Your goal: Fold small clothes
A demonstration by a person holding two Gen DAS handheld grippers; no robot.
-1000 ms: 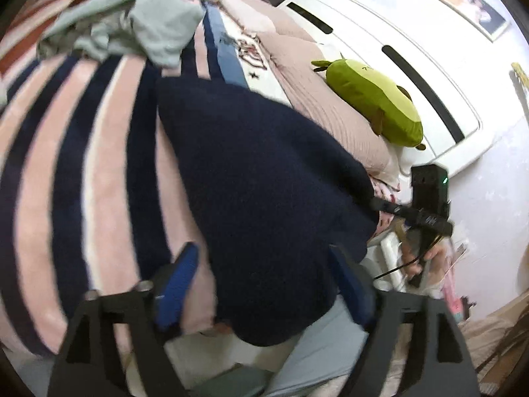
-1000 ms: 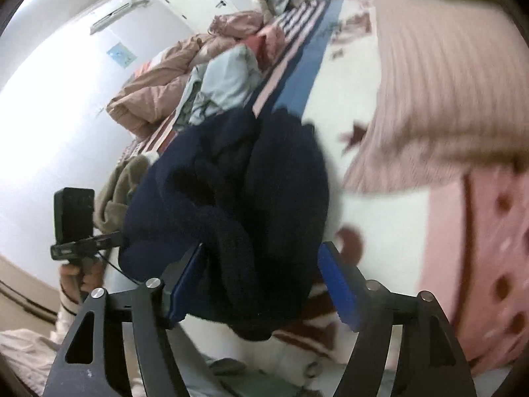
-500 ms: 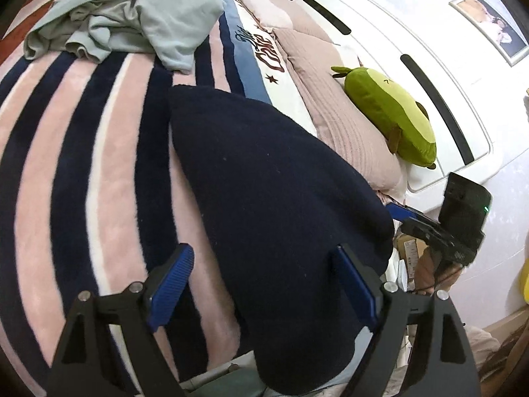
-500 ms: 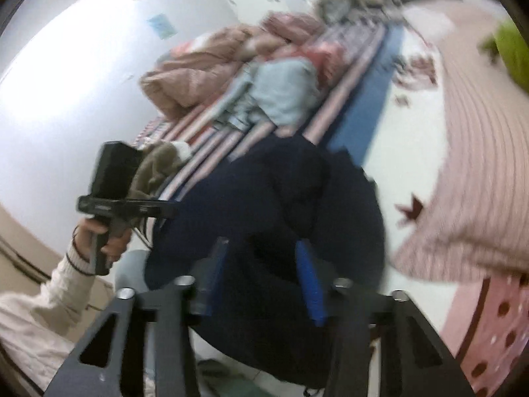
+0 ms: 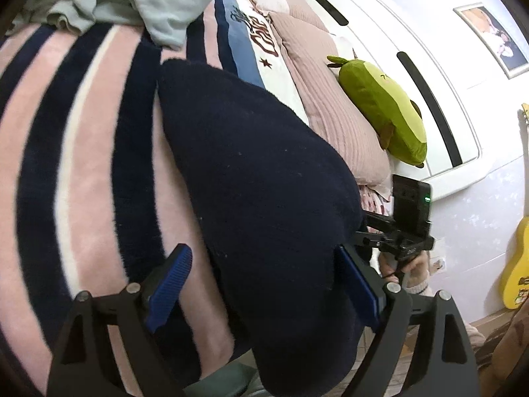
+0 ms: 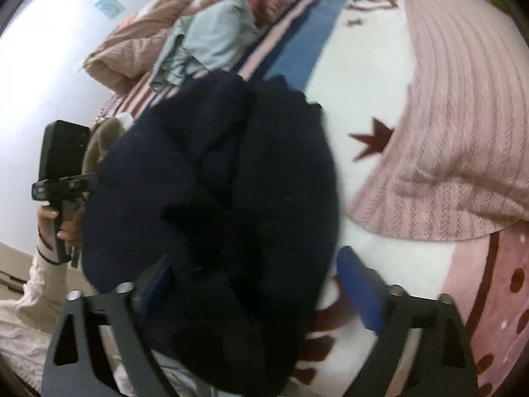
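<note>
A dark navy fleece garment (image 5: 264,192) lies on the striped blanket (image 5: 82,152) at the bed's near edge and hangs over it. My left gripper (image 5: 264,291) is open, its blue pads on either side of the garment's near end, not closed on it. In the right wrist view the same garment (image 6: 224,192) lies bunched in folds. My right gripper (image 6: 258,284) is open too, its jaws wide around the garment's near end. The right gripper also shows in the left wrist view (image 5: 410,218), and the left one in the right wrist view (image 6: 62,178).
A pale blue-grey garment (image 5: 148,3) lies crumpled farther up the bed, also in the right wrist view (image 6: 211,39). A pink ribbed pillow (image 5: 330,106) and a green avocado plush (image 5: 383,112) lie by the white headboard (image 5: 413,49). A pink quilt (image 6: 139,49) is piled at the far end.
My right gripper was nearly closed on the navy garment half a second ago and has opened wide. My left gripper stayed open and shifted slightly along the garment's near end.
</note>
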